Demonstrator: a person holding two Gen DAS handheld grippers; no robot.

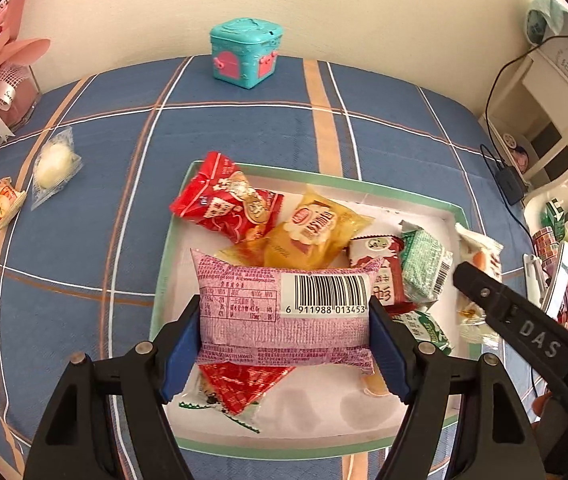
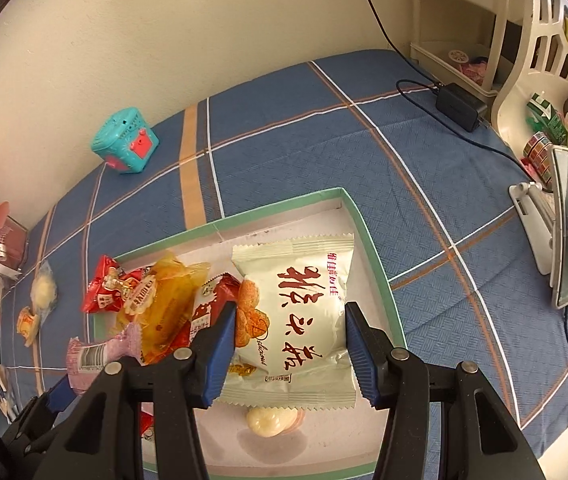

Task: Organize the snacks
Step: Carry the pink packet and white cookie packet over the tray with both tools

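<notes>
1. Holding the pink packet [image 1: 284, 312] across its short width, my left gripper [image 1: 284, 340] has its blue pads pressed against both sides. The barcode faces up at the lower centre of the left view, and the packet sits above the green-rimmed tray [image 1: 323, 178], so I judge it is there to be dropped in.
2. My right gripper [image 2: 289, 354] is clamped on the white packet [image 2: 303, 312], pads touching its two edges. It sits at the centre of the right view, over the tray's bare right part, probably because that is the free spot.
3. The red packet [image 1: 226, 200] and yellow packet [image 1: 315, 232] already lie in the tray, overlapping, with green and dark red ones beside them toward the right.
4. Two snacks wait outside on the blue checked cloth [image 1: 244, 132]: a clear-wrapped pale sweet [image 1: 54, 166] and a small orange packet [image 1: 2, 202], at the left edge of the left view. I judge those come next.
5. The turquoise toy box [image 1: 246, 52] at the upper centre stands well apart, against the wall.
</notes>
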